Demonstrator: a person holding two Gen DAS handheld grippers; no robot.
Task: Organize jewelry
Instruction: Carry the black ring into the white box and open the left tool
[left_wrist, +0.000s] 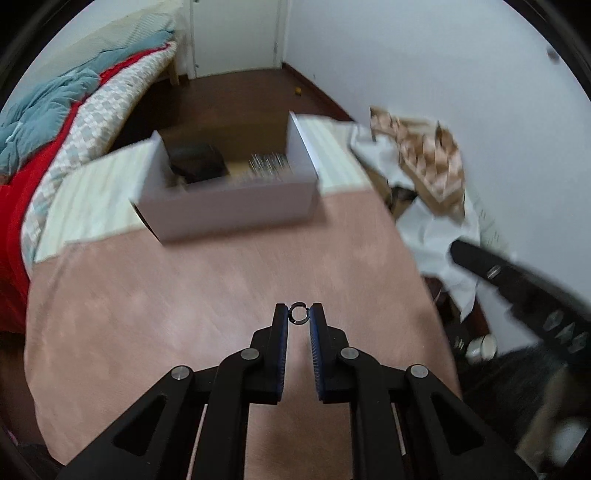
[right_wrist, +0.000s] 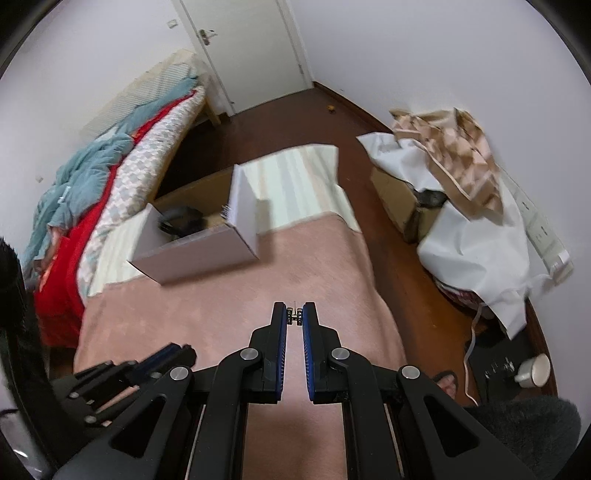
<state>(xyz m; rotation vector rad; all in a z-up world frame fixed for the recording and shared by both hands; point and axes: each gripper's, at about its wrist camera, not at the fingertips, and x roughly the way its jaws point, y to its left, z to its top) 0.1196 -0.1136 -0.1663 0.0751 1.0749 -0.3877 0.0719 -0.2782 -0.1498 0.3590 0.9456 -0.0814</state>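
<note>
My left gripper (left_wrist: 299, 314) is shut on a small dark ring (left_wrist: 298, 314), held between its fingertips above the pink cloth (left_wrist: 221, 288). My right gripper (right_wrist: 294, 316) is shut on a small metal earring (right_wrist: 294, 317) with a thin pin, also above the pink cloth (right_wrist: 258, 295). A white open box (left_wrist: 229, 199) stands at the far end of the cloth, holding a dark round case (left_wrist: 197, 162) and a row of thin metal pieces (left_wrist: 267, 162). The box also shows in the right wrist view (right_wrist: 199, 251). The right gripper shows blurred at the right of the left wrist view (left_wrist: 517, 288).
A bed with red, teal and checked bedding (left_wrist: 55, 140) lies on the left. A pile of white cloth and a patterned paper bag (right_wrist: 461, 177) sits on the right. A white cup (right_wrist: 533, 371) stands on the dark wooden floor. A white door (right_wrist: 243, 48) is at the back.
</note>
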